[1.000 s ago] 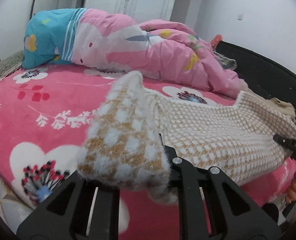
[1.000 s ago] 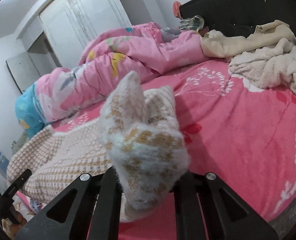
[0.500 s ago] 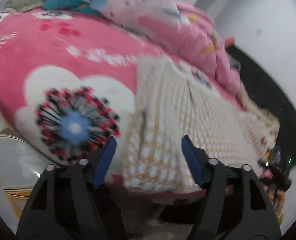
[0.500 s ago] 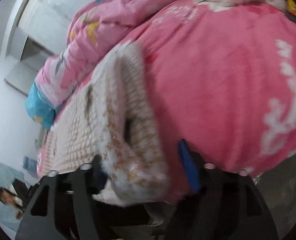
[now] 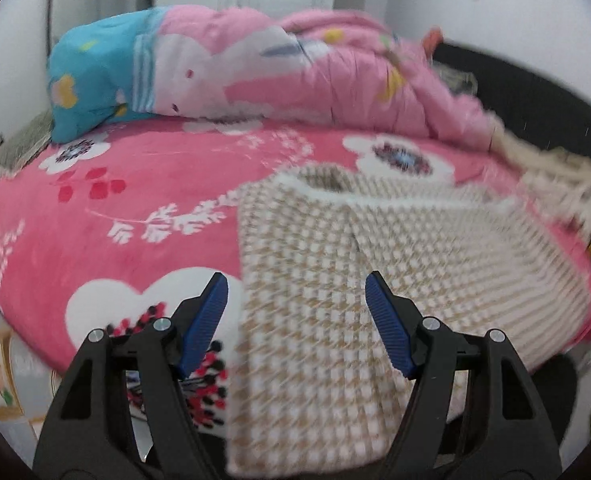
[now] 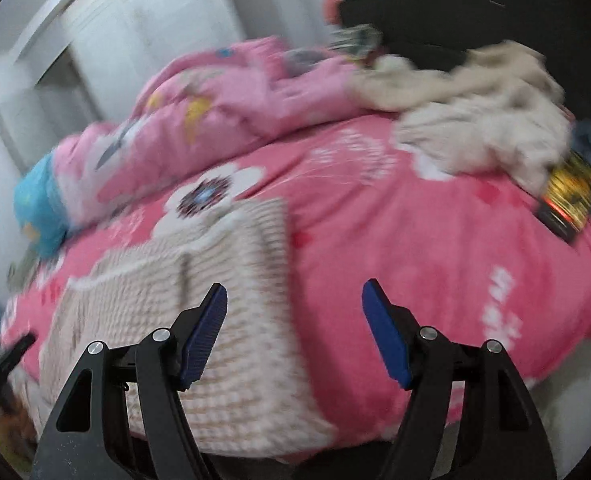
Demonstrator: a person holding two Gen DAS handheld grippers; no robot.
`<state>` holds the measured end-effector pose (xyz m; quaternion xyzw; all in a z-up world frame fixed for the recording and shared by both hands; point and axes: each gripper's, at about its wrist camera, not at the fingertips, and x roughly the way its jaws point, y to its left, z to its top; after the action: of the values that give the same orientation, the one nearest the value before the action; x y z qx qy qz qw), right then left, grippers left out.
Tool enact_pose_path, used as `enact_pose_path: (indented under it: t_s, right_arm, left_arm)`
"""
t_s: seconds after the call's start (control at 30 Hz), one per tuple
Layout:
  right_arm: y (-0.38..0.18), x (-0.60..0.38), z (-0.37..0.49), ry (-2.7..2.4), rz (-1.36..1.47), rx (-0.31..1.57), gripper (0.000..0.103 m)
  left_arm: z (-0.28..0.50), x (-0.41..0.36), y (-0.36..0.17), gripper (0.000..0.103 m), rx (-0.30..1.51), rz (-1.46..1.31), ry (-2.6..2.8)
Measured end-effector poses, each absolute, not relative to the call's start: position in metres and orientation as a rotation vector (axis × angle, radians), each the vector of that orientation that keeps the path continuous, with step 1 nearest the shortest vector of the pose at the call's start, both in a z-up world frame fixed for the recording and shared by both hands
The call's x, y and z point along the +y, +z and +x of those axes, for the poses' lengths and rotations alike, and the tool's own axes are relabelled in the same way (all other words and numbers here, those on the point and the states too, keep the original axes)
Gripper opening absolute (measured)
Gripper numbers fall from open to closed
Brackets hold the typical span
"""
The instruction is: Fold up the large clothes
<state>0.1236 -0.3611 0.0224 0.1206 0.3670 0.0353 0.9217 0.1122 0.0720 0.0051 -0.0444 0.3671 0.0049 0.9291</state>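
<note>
Sweater (image 5: 315, 320): a fuzzy knit in a tan-and-white check, lying flat on the bed (image 5: 95, 240) with its white-edged neck opening toward 12 o'clock; its hem hangs over the bed's near edge.
Place: in the left wrist view it fills the middle and the 3 o'clock side; in the right wrist view it lies toward 8 o'clock (image 6: 223, 320).
Left gripper (image 5: 295, 300): jaws wide apart after just opening, gripping nothing, the sweater's cloth beneath the gap.
Right gripper (image 6: 293, 304): jaws wide apart after just opening, empty, over the sweater's edge.
Far side: pink quilt (image 5: 275, 72) at 12 o'clock; cream clothes (image 6: 475, 128) at 2 o'clock.
</note>
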Motion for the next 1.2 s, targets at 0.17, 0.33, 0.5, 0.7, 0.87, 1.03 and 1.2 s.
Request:
enact_pose_path:
  t_s: [0.17,0.33,0.5,0.7,0.87,1.03,1.2]
  right_arm:
    - [0.009,-0.300,0.147,0.231,0.134,0.807,0.069]
    - [-0.003,-0.230,0.152,0.339,-0.033,0.814,0.068]
    - [-0.003,-0.189,0.158,0.508,0.003,0.820,0.059]
    - [-0.016,-0.147,0.173,0.663,0.069,0.845,0.047]
    - [-0.037,-0.137,0.181,0.660,0.084,0.887,0.045]
    - [-0.037,-0.135,0.179,0.662,0.072,0.891,0.045]
    - [-0.038,-0.136,0.180,0.662,0.070,0.890,0.045]
  left_arm:
    - [0.137,0.068,-0.011,0.068,0.789,-0.083,0.024]
    - [0.157,0.083,-0.011,0.068,0.779,-0.108,0.060]
    - [0.189,0.125,-0.017,0.068,0.807,-0.315,-0.040]
    - [0.207,0.146,-0.029,0.048,0.826,-0.486,-0.194]
    - [0.202,0.138,-0.024,0.048,0.792,-0.514,-0.316]
    - [0.232,0.146,-0.051,0.048,0.953,-0.554,-0.237]
    - [0.225,0.147,-0.046,0.048,0.873,-0.608,-0.367]
